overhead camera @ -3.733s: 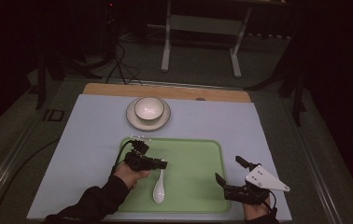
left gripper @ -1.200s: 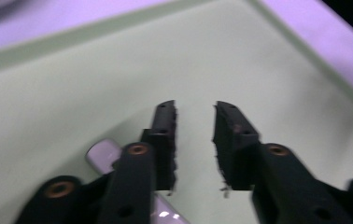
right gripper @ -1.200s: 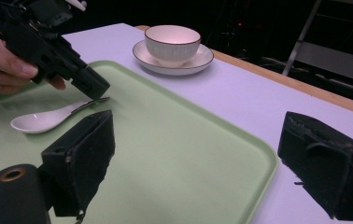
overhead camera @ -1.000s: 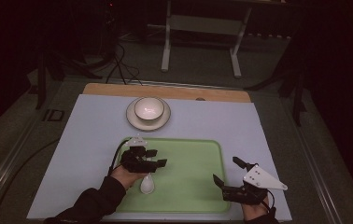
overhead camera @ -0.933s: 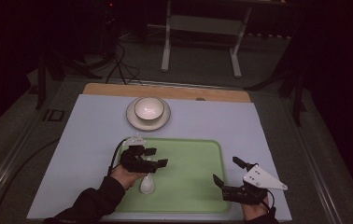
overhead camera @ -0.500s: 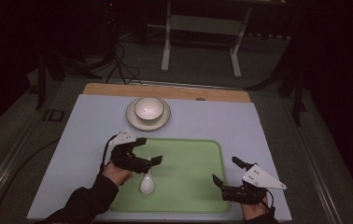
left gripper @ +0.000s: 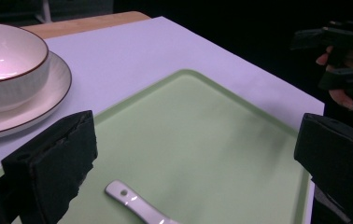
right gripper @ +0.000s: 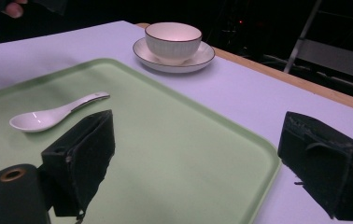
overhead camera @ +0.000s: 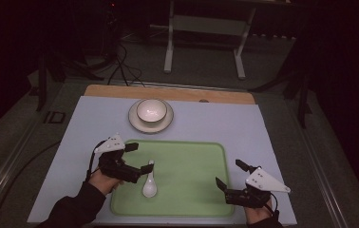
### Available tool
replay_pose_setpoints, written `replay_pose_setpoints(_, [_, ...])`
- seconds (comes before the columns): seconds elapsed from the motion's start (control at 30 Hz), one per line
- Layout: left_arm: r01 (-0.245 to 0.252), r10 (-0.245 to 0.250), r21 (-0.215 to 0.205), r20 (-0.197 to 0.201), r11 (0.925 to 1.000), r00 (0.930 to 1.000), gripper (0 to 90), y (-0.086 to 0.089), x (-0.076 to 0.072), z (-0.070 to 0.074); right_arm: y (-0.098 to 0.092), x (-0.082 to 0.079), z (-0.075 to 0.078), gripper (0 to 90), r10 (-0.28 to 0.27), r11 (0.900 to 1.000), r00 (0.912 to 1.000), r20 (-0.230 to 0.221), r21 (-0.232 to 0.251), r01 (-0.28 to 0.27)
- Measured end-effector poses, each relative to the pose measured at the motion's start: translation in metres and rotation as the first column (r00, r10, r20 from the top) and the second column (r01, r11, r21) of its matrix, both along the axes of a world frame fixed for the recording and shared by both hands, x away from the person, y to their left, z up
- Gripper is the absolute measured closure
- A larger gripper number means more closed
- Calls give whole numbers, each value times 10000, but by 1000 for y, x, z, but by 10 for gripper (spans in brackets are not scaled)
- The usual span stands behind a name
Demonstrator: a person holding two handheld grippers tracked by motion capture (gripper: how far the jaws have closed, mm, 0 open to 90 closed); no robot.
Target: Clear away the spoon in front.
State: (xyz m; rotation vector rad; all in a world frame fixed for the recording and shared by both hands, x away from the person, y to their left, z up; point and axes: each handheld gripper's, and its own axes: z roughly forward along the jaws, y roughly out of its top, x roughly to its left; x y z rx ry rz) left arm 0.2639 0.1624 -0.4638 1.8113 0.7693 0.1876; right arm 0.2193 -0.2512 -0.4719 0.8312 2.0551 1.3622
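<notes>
Spoon (overhead camera: 149,185) lies free on tray (overhead camera: 192,209) near left edge. Left hand-held gripper (overhead camera: 139,157) w/ jaws apart beside handle; right hand-held gripper (overhead camera: 228,176) jaws apart, idle. Bowl (overhead camera: 151,110) untouched.

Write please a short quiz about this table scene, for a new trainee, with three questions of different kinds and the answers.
1. True or false: the spoon lies on the green tray.
2. What does the bowl stand on? A) the tray B) a saucer C) the bare table
3. Fill in: the jaws of the left gripper and the right gripper are both ____.

Key: 1. true. 2. B. 3. open; neither holds anything.
</notes>
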Motion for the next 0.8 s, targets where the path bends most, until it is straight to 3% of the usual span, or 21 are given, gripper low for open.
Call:
replay_pose_setpoints(0.37, [106, -105, -72, 155, 9999, 9998, 0, 26, -18, -7, 0, 0, 0, 109, 5, 10000, 10000, 19, -1, -5])
replay_pose_setpoints(0.57, [182, -184, 122, 193, 9998, 9996, 0, 34, -25, -16, 0, 0, 0, 109, 40, 10000, 10000, 27, -15, -40])
replay_pose_setpoints(0.7, [121, -136, 493, 302, 9987, 9995, 0, 37, -30, -23, 0, -1, 1, 109, 15, 10000, 10000, 64, -3, -15])
replay_pose_setpoints(0.8, [55, -65, 462, 230, 9989, 9997, 0, 42, -32, -29, -1, -1, 1, 109, -9, 10000, 10000, 78, -1, 9])
